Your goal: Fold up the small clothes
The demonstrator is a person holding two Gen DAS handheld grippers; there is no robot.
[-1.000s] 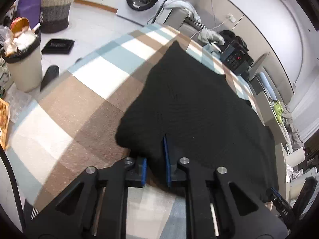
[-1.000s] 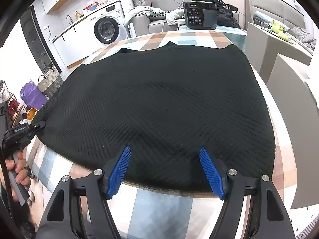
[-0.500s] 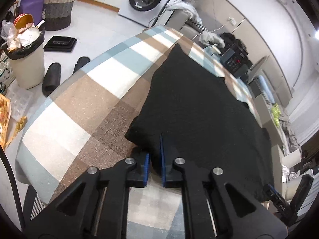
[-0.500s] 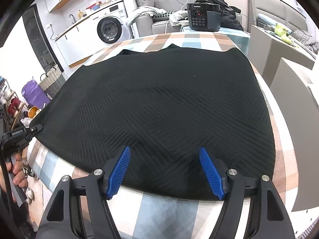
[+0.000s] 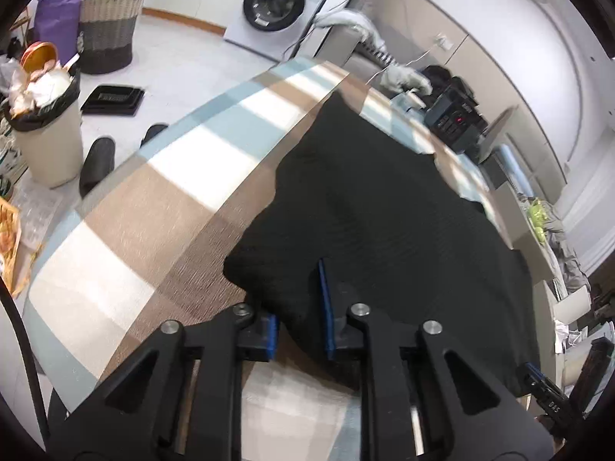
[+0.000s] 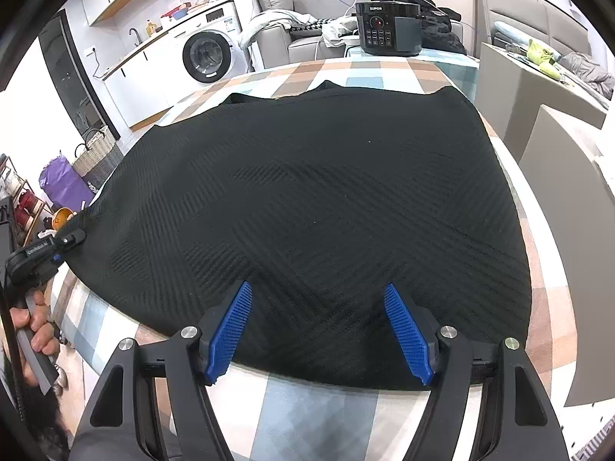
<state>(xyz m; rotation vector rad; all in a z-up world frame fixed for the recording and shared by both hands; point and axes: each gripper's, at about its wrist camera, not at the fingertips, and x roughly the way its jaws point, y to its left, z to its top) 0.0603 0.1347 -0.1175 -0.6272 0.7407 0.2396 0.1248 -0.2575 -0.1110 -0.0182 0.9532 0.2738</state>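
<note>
fingers (image 5: 324, 307) on your left gripper (image 5: 298, 313) have just been easing apart, and a fold of the black knit garment (image 5: 384, 223) sits bunched between the blue pads at its near left corner; whether the pads press on it, you cannot tell from this view. over on the right wrist view, your right gripper (image 6: 319, 326) stands with its blue fingers (image 6: 230, 330) well apart, hovering over the garment's near hem at the bottom of the frame, nothing pinched between them. the garment lies spread flat across the checked tablecloth (image 6: 307, 403), filling the middle of that frame, its far edge running toward the upper centre. at the left edge of the right wrist view your left gripper shows again, its tip at the garment's corner, with your hand (image 6: 36, 326) wrapped round the handle below it. a black cooker (image 6: 386, 29) sits at the top centre, beyond the cloth. a washing machine (image 5: 282, 4) shows at the top of the left wrist view, a full bin (image 5: 46, 130) at the left edge.
</note>
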